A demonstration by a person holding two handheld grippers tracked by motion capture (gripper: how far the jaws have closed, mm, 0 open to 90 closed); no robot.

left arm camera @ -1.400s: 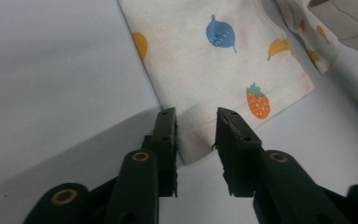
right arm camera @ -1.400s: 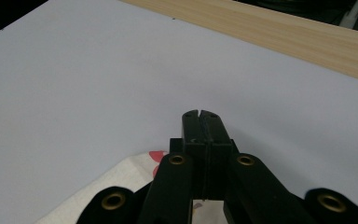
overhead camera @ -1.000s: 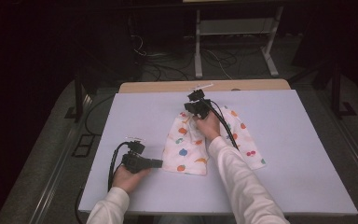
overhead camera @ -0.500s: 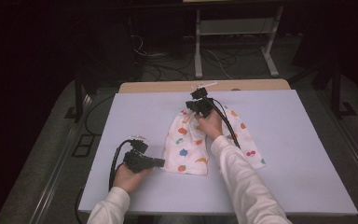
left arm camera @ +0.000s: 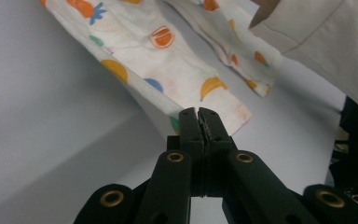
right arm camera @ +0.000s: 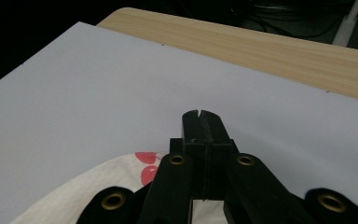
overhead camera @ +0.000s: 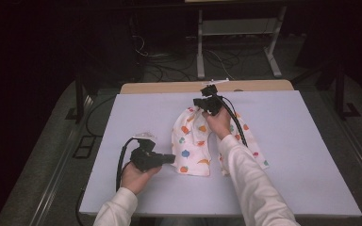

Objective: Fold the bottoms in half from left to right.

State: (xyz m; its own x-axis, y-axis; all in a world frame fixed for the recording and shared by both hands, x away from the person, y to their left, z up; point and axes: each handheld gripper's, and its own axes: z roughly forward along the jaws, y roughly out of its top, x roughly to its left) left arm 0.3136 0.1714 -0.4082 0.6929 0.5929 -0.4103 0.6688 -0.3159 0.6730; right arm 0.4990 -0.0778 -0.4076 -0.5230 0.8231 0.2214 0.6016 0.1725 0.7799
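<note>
Right gripper point(overhead camera: 199, 101) has shifted farther away, jaws at the cloth's point(overhead camera: 193, 146) edge.

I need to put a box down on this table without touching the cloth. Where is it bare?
The white table is bare right of the fruit-print cloth out to the right edge, along the far strip before the wooden edge, and in the far left corner. It is crowded mid-table, where both tongs, left and right, meet the cloth.
</note>
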